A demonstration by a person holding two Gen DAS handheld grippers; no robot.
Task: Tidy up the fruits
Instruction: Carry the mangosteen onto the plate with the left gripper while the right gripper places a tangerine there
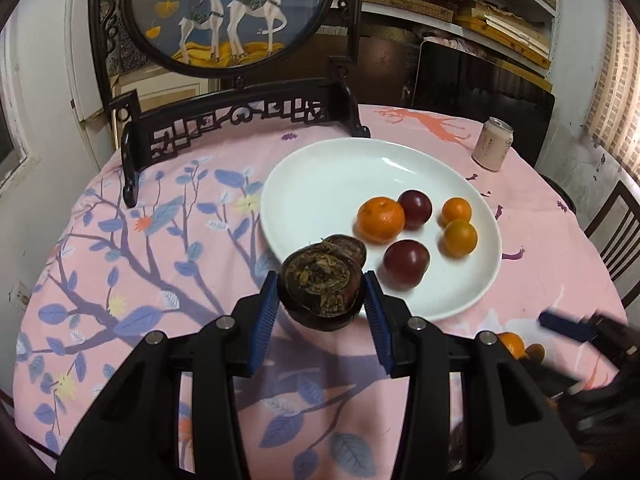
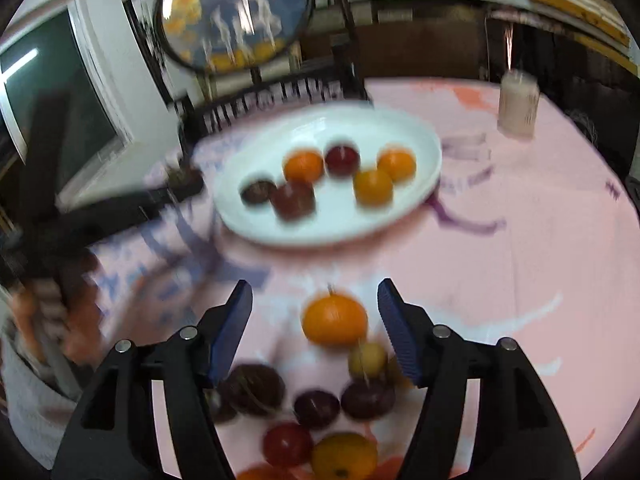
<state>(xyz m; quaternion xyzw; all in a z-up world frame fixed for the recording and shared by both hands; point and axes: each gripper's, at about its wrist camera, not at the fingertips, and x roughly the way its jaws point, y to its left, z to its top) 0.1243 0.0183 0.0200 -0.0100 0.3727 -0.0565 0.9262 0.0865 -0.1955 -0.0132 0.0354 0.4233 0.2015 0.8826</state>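
Observation:
My left gripper (image 1: 320, 294) is shut on a dark mangosteen (image 1: 320, 290) and holds it above the near left rim of the white plate (image 1: 320, 184). On the plate lie three oranges (image 1: 381, 219), two dark plums (image 1: 406, 264) and another mangosteen (image 1: 348, 246). My right gripper (image 2: 316, 320) is open above a loose orange (image 2: 335, 325) on the pink cloth, which sits between its fingers. Behind it lies a pile of plums, mangosteens and oranges (image 2: 316, 412). The plate also shows in the right wrist view (image 2: 332, 224), blurred.
A carved dark wooden stand with a round deer screen (image 1: 224, 12) stands behind the plate. A drinks can (image 1: 493, 144) stands at the far right of the round table. A dark chair (image 1: 616, 236) is at the right edge.

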